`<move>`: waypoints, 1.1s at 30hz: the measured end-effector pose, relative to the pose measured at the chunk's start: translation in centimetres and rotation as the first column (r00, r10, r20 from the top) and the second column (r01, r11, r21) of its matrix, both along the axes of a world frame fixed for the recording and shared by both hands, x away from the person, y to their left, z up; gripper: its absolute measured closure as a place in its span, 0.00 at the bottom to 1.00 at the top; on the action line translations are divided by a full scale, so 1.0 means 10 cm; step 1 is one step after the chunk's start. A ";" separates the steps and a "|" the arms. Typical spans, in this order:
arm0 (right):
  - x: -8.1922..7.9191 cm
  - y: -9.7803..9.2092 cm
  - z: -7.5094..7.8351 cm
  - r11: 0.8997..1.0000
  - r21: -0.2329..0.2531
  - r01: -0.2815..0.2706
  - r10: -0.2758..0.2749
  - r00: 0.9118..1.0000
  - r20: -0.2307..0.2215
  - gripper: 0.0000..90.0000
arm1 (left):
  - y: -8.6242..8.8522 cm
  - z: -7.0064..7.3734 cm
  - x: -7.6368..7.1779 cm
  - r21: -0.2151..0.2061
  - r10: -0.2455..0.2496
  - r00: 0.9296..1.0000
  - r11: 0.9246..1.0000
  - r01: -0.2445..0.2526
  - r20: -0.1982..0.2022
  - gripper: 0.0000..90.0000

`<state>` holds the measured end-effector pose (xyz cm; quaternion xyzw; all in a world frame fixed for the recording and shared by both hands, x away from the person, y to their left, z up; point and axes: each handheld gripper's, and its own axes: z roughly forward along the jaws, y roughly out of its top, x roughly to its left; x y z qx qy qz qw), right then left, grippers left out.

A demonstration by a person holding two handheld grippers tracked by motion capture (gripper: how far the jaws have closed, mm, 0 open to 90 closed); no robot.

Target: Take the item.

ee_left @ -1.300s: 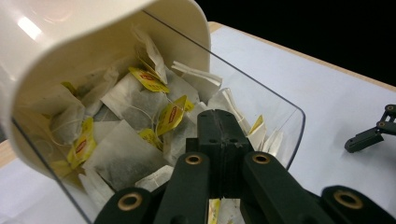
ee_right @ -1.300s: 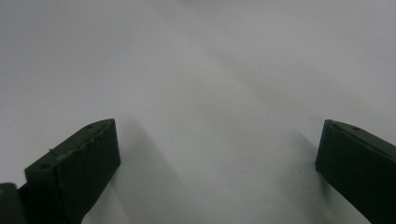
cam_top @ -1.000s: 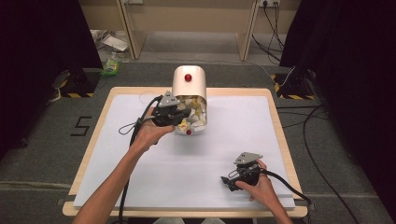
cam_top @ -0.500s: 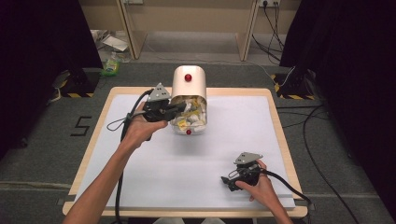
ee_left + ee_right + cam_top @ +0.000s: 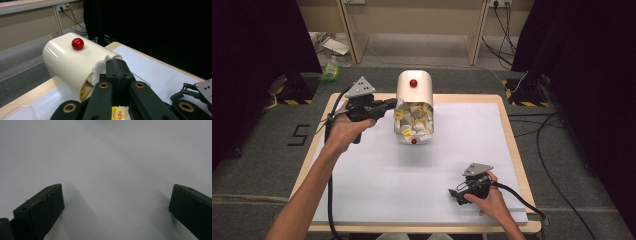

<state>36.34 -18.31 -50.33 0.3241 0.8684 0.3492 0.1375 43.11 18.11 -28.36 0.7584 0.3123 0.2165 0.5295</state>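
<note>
A cream container [image 5: 414,90] [image 5: 62,57] with a red knob [image 5: 413,83] [image 5: 77,43] lies on its side at the back of the white sheet. Its open end faces me, packed with tea bags [image 5: 414,122]. My left gripper [image 5: 391,104] [image 5: 117,67] is shut at the left edge of that opening. White tea bag paper [image 5: 101,67] pokes out beside its tips and a thin string trails from them. My right gripper [image 5: 457,192] [image 5: 116,195] rests open on the sheet at the front right, with nothing between its fingers.
A clear cup rim [image 5: 17,112] shows left of the container, below my left hand. The white sheet [image 5: 412,180] covers the wooden table [image 5: 512,130]. Cables and dark curtains lie beyond the table edges.
My left gripper has drawn back from the container's mouth, leftward and toward the table's far side. The right gripper has stayed where it was.
</note>
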 end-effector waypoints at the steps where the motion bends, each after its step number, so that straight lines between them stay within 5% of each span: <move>1: 0.00 0.00 0.00 1.000 0.000 0.000 0.000 1.000 0.000 0.00 | 0.00 0.00 0.00 0.000 0.000 1.000 1.000 0.000 0.000 0.99; 14: 0.00 0.00 0.00 1.000 -0.001 0.000 0.000 1.000 0.002 0.00 | 0.41 0.03 0.02 -0.021 0.079 0.997 0.997 -0.079 0.000 0.99; 33: 0.00 0.00 0.00 1.000 -0.001 0.000 0.000 1.000 0.001 0.00 | 0.68 -0.36 0.42 -0.040 0.218 0.976 0.975 -0.219 -0.019 0.99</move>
